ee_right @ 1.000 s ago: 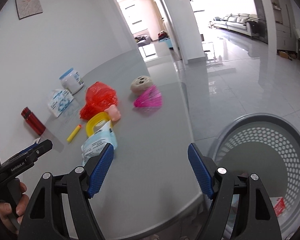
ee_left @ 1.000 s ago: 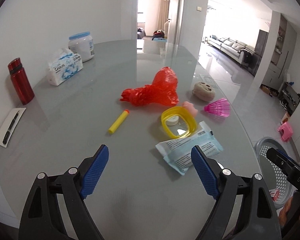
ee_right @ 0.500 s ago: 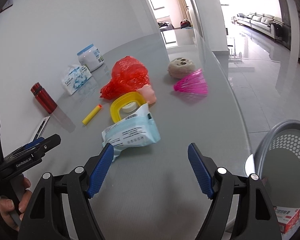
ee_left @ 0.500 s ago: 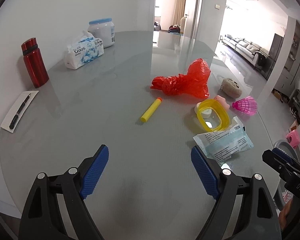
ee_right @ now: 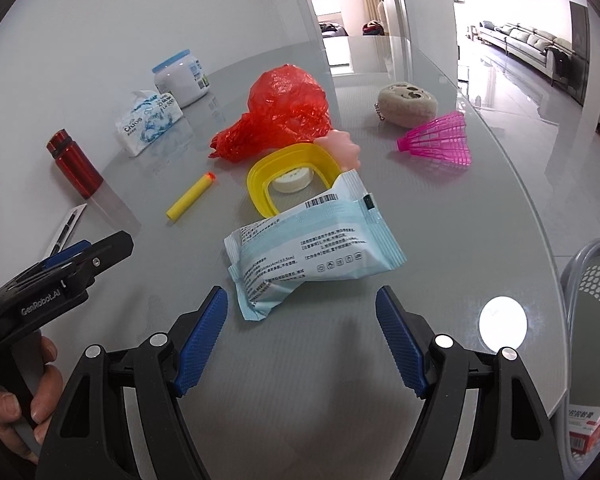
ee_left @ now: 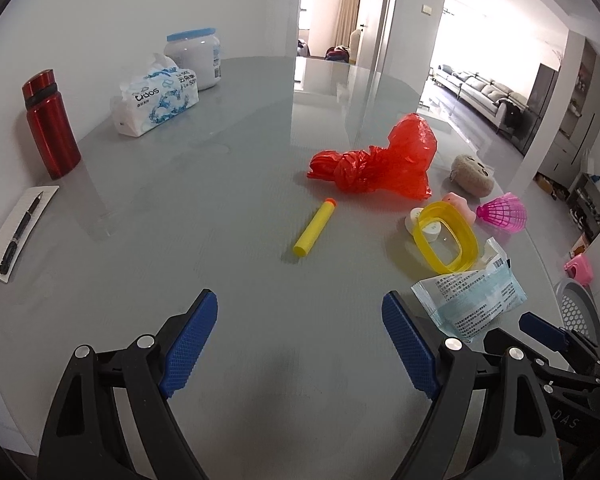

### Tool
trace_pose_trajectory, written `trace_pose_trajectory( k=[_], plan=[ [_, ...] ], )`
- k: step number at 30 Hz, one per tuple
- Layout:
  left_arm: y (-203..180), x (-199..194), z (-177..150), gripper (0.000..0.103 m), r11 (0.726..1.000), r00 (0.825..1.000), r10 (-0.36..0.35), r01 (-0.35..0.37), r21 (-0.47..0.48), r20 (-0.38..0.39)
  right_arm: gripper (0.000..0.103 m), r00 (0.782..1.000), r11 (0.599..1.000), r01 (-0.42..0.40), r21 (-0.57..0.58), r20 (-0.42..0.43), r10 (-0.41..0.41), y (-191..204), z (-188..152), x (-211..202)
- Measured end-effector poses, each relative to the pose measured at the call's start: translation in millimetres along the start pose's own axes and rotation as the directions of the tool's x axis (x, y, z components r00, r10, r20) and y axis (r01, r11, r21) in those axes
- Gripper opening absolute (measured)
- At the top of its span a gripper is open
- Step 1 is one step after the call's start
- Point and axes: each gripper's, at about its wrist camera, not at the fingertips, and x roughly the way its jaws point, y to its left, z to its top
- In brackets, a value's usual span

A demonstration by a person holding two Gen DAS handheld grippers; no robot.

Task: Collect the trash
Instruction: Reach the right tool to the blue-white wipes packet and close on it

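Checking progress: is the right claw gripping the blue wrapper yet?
No, the right claw stands open, short of the blue wrapper.

White walls (ee_left: 120, 8), glossy floor (ee_right: 548, 92), grey sofa (ee_left: 480, 88).

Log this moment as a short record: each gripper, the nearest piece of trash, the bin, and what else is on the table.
left gripper: open, empty, above bare table
right gripper: open, empty, just short of the blue wrapper
blue wrapper: flat on the glass table, leaning on the yellow ring
bin: grey basket beside the table, a red-and-white box inside
other trash: red plastic bag, yellow foam dart, pink shuttlecock
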Motion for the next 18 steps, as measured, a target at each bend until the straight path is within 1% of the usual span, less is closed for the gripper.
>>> trace_pose_trajectory(
  k=[4, 7, 9, 18],
  plan=[
    [3.4, 5.6, 1.8, 0.083, 1.000, 1.000, -0.016, 0.016, 0.006, -0.004, 0.073, 0.998, 0.998, 0.064, 0.026, 0.002, -0.064, 1.6, 3.1, 7.0],
    [3.8, 9.8, 2.8, 0.083, 1.000, 1.000, -0.029, 0.029, 0.011, -0.008, 0.073, 0.996, 0.995, 0.092, 0.048, -0.016, -0.091, -3.7, 3.8, 12.1],
    [3.5, 13.3, 4.2, 0.083, 0.999, 0.999, -0.039, 0.039, 0.014, -0.011, 0.073, 0.993, 0.992, 0.115, 0.058, -0.011, -0.115, -7.2, 4.0, 11.4],
    [2.7, 26.0, 16.4, 0.083, 0.997, 0.998, -0.066, 0.067, 0.033, -0.012, 0.073, 0.976, 0.966, 0.218, 0.139, -0.011, -0.219, -42.3, 5.9, 5.1]
  ],
)
